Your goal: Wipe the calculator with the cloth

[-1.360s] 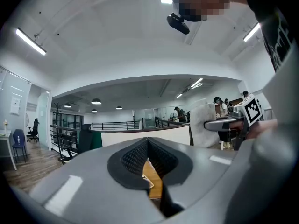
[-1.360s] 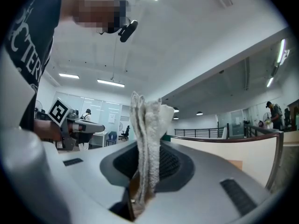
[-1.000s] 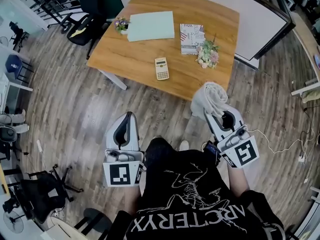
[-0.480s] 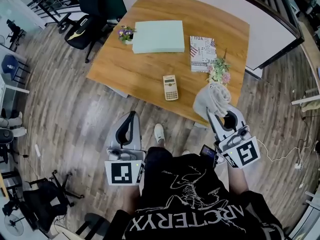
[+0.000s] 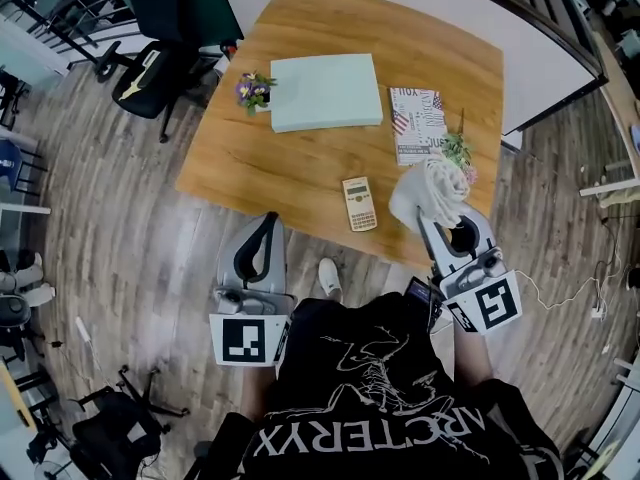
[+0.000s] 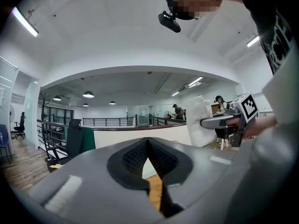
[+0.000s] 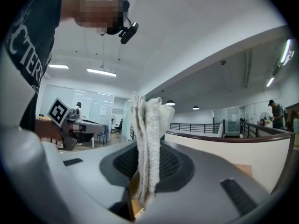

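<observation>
head view: the calculator (image 5: 360,204) lies flat near the front edge of the wooden table (image 5: 290,173), keys up and untouched. the right gripper (image 5: 432,214) hovers just to its right, its fingers clamped on a bunched white cloth (image 5: 430,188) that stands up past the tips. in the right gripper view the cloth (image 7: 147,139) is pinched between the two pads as a folded wad, most of it sticking out ahead. the left gripper (image 5: 262,220) hangs at the table's front edge, and the left gripper view shows its fingers (image 6: 133,157) pressed together with nothing between them.

the wipe has not begun, i judge; the step in hand is bringing the cloth over to the calculator. to do it well, tip the right gripper down so the soft wad, not the hard tips, meets the keys, then stroke along the long side with light pressure. the calculator looks light and would likely slide on smooth wood, so the left gripper could pin one end first. mind the small flowers (image 5: 458,151) and the booklet (image 5: 418,123) just behind the cloth.
</observation>
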A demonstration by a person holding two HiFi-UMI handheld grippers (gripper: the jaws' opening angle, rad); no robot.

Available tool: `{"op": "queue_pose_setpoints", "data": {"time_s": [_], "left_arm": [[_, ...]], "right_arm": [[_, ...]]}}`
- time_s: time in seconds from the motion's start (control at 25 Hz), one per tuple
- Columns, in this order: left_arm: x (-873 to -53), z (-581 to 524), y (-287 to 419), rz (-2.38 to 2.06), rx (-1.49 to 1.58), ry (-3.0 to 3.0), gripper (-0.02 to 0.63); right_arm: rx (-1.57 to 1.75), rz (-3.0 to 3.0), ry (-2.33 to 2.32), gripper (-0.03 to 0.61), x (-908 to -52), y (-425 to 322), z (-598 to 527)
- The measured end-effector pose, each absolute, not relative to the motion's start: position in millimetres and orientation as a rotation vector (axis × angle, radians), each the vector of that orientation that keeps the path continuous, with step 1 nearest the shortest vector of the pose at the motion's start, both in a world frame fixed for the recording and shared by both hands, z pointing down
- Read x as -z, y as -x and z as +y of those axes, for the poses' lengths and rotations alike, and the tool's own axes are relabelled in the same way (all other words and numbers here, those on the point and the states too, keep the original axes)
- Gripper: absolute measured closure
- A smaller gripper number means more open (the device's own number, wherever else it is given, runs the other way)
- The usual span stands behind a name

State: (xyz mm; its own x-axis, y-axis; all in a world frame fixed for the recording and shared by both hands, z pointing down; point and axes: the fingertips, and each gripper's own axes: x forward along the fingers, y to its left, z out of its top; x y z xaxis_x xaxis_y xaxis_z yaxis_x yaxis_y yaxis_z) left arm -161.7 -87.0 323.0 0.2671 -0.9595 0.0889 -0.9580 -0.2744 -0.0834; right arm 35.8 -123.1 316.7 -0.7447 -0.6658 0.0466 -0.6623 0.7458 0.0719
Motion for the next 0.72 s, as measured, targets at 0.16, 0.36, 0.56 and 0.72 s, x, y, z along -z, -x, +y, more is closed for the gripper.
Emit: {"op": "queue_pose_setpoints", "data": {"time_s": [0.16, 0.36, 0.56, 0.72], "left_arm": [[-331, -104, 166, 1.892, 0.220, 2.542, 0.604], [-334, -109, 155, 1.899, 0.235, 2.527, 0.604], [-327, -103, 143, 1.915, 0.247, 2.467, 0.604], [-323, -99, 139, 1.945, 0.236, 2.430, 0.604]], "right_arm": [[0.094, -2.825, -1.140, 0.494, -318, -34, -140], [0.135, -2.819, -1.116, 0.493, -322, -38, -145], [0.174, -2.826, -1.056, 0.492, -324, -45, -147], [0.191, -2.811, -1.010, 0.494, -327, -45, -153]]}}
